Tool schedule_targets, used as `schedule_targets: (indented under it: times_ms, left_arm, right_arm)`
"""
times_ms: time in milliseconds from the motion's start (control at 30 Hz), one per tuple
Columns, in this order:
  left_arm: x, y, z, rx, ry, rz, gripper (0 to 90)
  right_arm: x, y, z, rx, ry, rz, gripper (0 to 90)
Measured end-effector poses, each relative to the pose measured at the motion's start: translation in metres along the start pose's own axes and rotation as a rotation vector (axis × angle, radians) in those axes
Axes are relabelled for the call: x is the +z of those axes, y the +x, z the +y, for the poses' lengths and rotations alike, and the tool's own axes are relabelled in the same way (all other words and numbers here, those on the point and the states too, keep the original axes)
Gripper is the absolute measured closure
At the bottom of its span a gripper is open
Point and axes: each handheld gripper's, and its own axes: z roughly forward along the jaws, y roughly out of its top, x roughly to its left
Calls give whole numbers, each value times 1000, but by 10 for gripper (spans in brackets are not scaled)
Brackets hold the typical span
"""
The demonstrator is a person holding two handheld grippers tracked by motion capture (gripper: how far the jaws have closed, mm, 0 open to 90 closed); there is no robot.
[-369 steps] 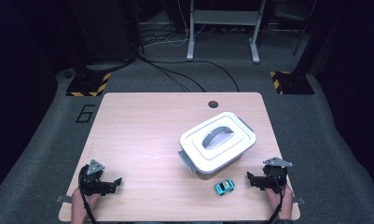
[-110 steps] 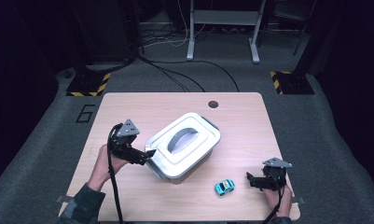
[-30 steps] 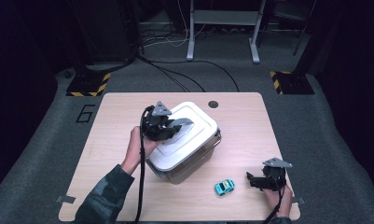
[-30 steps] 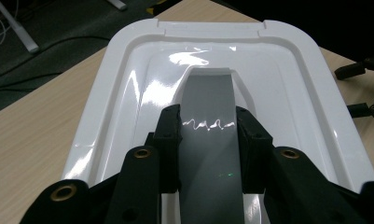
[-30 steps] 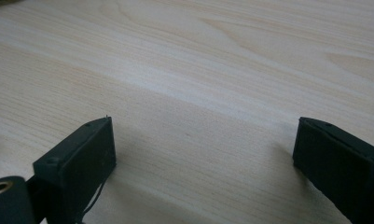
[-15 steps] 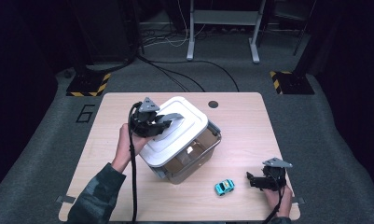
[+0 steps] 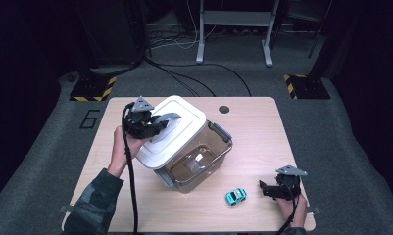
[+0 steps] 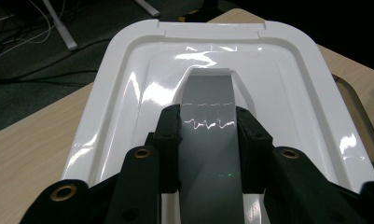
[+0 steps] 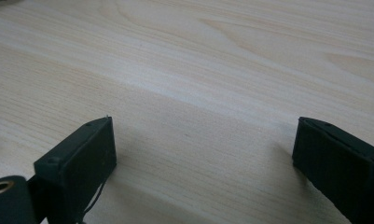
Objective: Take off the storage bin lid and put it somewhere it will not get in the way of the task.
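Lid [image 7: 170, 128]: white, grey handle [image 8: 208, 135]; now raised off the box and tilted, its lower edge resting on or just above the near-left rim. One second ago it sat further over the opening.
Left gripper [image 7: 152, 123]: jaws clamped on the grey handle, one pad on each side.
Box [image 7: 218, 155]: clear, grey clasps, mid-table; right half of the opening uncovered, so the inside can now be reached.
Toy car [image 7: 236, 195]: teal, on the table just beside the box's near corner, untouched.
Right gripper [image 7: 268, 188]: jaws wide apart, nothing between them, low over bare table [image 9: 231, 70] near the car.
Hard to make out: box contents, blurred by reflections, probably empty; the left part of the box, behind the lid.
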Motion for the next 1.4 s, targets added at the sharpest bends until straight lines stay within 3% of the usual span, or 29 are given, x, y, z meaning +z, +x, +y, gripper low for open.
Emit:
schedule_targets:
  times_ms: [200, 433, 500, 900, 1033, 1133, 1400]
  left_arm:
    - [-4, 9, -2, -9, -4, 21, 668]
    - [-9, 27, -10, -46, -5, 49, 668]
    - [-11, 34, -14, -75, -14, 50, 668]
    - [-17, 52, -27, -98, 11, 106, 668]
    - [-17, 63, -36, -125, 20, 123, 668]
    - [-16, 73, -45, -154, 9, 102, 668]
    - [-9, 85, -62, -183, 33, 150, 668]
  right_arm:
    - [0, 0, 0, 3, 0, -1, 56]
    - [0, 0, 0, 3, -1, -2, 59]
    - [0, 0, 0, 3, -1, -3, 61]
    - [0, 0, 0, 2, -2, -6, 64]
    - [0, 0, 0, 4, -3, -5, 64]
    - [0, 0, 0, 4, -3, -5, 64]
    - [0, 0, 0, 4, -3, -5, 65]
